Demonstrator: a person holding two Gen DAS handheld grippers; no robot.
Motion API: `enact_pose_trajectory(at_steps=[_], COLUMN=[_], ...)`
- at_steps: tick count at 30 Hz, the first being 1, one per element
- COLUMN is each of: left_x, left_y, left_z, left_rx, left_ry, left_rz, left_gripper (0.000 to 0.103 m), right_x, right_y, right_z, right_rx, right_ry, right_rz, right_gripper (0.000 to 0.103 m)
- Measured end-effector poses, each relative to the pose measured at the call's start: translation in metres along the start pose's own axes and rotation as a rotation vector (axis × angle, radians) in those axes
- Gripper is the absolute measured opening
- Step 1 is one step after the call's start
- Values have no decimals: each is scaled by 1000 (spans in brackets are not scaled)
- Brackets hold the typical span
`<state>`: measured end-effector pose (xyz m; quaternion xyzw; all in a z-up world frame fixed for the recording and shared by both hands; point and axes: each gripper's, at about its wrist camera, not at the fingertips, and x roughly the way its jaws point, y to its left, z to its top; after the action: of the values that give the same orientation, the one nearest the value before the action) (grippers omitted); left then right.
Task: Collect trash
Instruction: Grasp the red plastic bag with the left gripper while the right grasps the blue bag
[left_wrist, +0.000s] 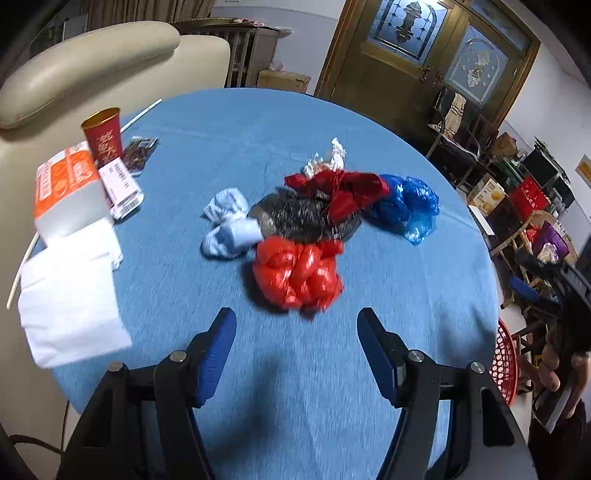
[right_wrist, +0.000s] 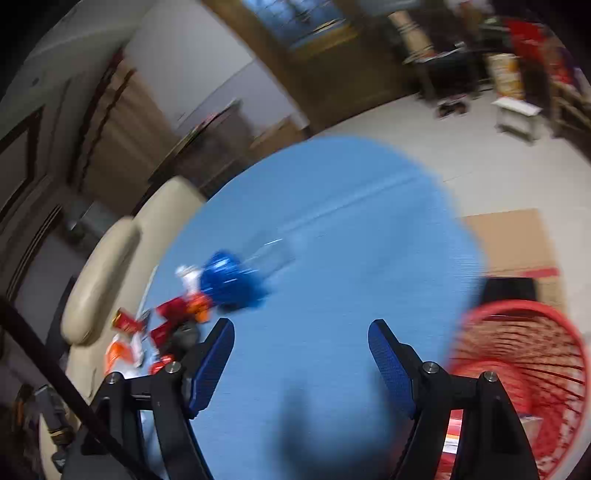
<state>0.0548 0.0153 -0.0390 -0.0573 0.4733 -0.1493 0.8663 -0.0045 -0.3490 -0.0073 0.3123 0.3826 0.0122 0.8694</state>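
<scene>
On the round blue desk (left_wrist: 295, 129) a heap of trash is seen at the middle: a red bag (left_wrist: 299, 273), a grey bag (left_wrist: 303, 218), a blue bag (left_wrist: 406, 206) and pale socks (left_wrist: 229, 225), while a red cup (left_wrist: 103, 136), an orange box (left_wrist: 66, 188) and white tissues (left_wrist: 70, 295) are kept near the left edge beside a cream sofa (left_wrist: 92, 62). The left claw (left_wrist: 296, 350) is held apart and empty, just before the red bag, with bare cloth around it. The right claw (right_wrist: 301, 354) is also apart and empty over open desk, the red basket (right_wrist: 517, 369) being beyond the right edge.
</scene>
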Motion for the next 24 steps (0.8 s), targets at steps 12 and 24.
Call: enact_pose_trajectory(at_steps=[12,24], left_x=[44,68], left_y=[2,9], left_z=[40,37], left_rx=[-55,-47], left_ry=[4,44], left_rz=[-16,-40], left_gripper=[69,53], right_x=[104,157], right_y=[78,105], right_z=[58,57], right_rx=[-136,-297], right_ry=[58,172], right_rz=[76,25], right_gripper=[78,77])
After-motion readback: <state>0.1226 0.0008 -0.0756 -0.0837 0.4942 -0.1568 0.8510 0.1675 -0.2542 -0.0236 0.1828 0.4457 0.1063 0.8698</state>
